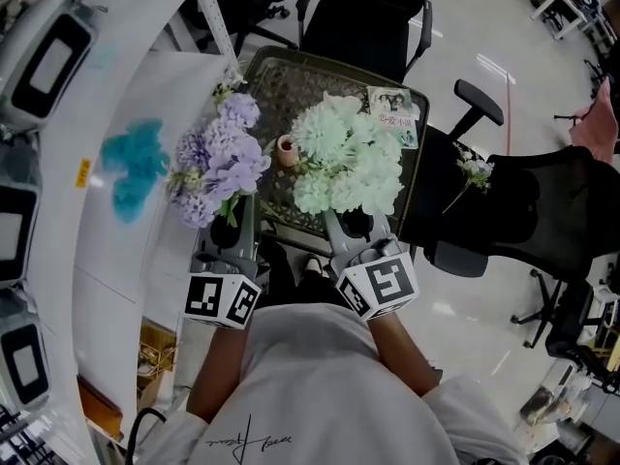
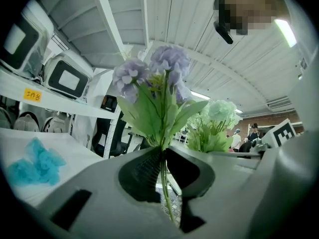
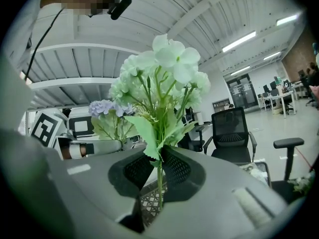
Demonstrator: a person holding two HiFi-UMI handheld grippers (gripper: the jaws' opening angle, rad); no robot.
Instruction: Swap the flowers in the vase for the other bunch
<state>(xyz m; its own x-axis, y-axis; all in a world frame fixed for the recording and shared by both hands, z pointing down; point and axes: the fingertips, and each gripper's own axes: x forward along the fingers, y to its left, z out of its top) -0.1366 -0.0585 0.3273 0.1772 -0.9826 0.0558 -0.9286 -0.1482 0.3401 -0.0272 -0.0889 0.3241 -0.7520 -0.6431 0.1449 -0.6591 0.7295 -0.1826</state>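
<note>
My left gripper (image 1: 228, 229) (image 2: 162, 156) is shut on the stems of a purple flower bunch (image 1: 218, 158) (image 2: 159, 71), held upright above the small table's left side. My right gripper (image 1: 356, 223) (image 3: 158, 166) is shut on the stems of a pale green-white flower bunch (image 1: 347, 155) (image 3: 162, 73), also upright, to the right of the purple one. Between the two bunches a small tan vase (image 1: 287, 149) stands on the dark patterned table (image 1: 291, 80); its mouth looks empty from the head view.
A white shelf unit (image 1: 107, 211) with a teal patch runs along the left. A black office chair (image 1: 363, 13) stands beyond the table, another (image 1: 542, 201) at the right with a small flower sprig (image 1: 475, 170) on it. A printed card (image 1: 395, 112) lies on the table's right corner.
</note>
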